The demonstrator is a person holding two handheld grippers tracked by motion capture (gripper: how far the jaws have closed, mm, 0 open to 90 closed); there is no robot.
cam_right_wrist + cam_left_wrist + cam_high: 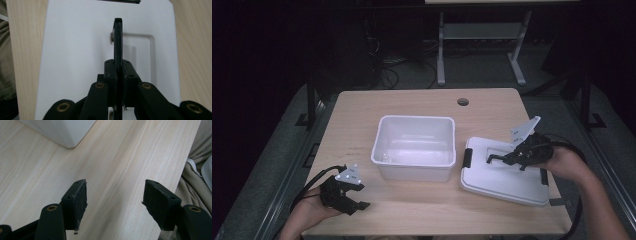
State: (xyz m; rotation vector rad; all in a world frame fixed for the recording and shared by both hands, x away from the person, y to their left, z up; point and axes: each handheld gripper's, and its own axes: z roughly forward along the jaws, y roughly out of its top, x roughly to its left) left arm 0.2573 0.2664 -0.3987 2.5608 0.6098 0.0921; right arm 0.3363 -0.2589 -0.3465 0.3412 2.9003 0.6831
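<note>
Where high view blurs it, right gripper (117, 75) pinches lid handle (118, 37), left gripper (115, 205) agape.

A pale wooden table (427, 105) carries the things; a round cable hole (463, 102) sits near its far edge; an open white tub (414, 147) stands near the middle; just to its right a white lid (504, 177) with black clips lies flat, reaching toward the table's right edge.

White lid (507, 177) flat on table right of bin, black handle (118, 45) raised
</note>
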